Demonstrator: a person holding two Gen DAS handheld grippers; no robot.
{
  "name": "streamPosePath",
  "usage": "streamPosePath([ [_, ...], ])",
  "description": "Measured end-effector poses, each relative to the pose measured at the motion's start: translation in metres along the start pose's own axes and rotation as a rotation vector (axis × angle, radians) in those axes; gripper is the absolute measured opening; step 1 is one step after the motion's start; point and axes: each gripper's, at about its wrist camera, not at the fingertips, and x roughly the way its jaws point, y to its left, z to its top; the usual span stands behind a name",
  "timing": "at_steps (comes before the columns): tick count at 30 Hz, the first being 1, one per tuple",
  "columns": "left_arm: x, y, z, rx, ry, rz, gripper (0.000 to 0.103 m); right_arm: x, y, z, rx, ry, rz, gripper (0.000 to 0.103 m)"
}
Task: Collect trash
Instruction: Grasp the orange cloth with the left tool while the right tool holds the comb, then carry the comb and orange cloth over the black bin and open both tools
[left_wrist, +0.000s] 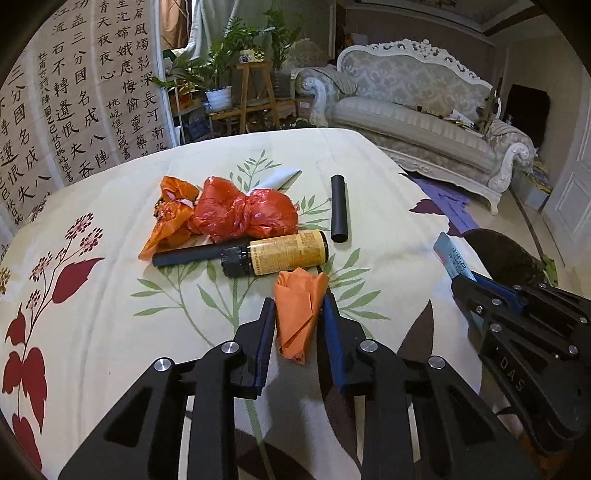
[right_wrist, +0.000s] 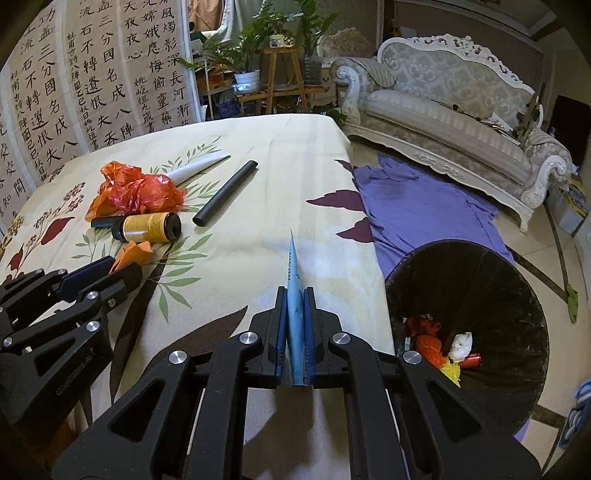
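While a flat, pale blue printed wrapper (right_wrist: 295, 291) was clamped edge-on in the right tool (right_wrist: 295, 295) beside the bin (right_wrist: 517, 295), a crumpled orange paper (left_wrist: 297, 314) was bracketed on the surface (left_wrist: 110, 295) by the left tool (left_wrist: 297, 306), whose grip could not be told.

The bottle (left_wrist: 280, 254) lies mid-bench (left_wrist: 110, 295), crumpled bags (left_wrist: 236, 214) behind it; a tube (left_wrist: 339, 208) lies toward the right edge; the bin (right_wrist: 476, 325) stands beyond that edge.

left tool (left_wrist: 299, 302): fingers parted, low, pointing forward | right tool (right_wrist: 295, 295): fingers clamped together, level
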Motion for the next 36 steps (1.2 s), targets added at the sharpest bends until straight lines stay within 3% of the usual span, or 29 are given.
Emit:
streamPosePath([
  [16,-0.033,-0.015,-0.002,0.01,-0.075,-0.07,0.027,-0.036,-0.024,-0.01,0.048,-0.06,-0.073,0.008],
  [31,-0.033,-0.115,0.029,0.127,-0.15,-0.207,0.027,-0.068,-0.117,-0.019,0.202,-0.12,-0.255,0.008],
  [36,-0.021,-0.148,0.035,0.179,-0.153,-0.212,0.027,-0.068,-0.139,-0.02,0.234,-0.133,-0.284,0.008],
])
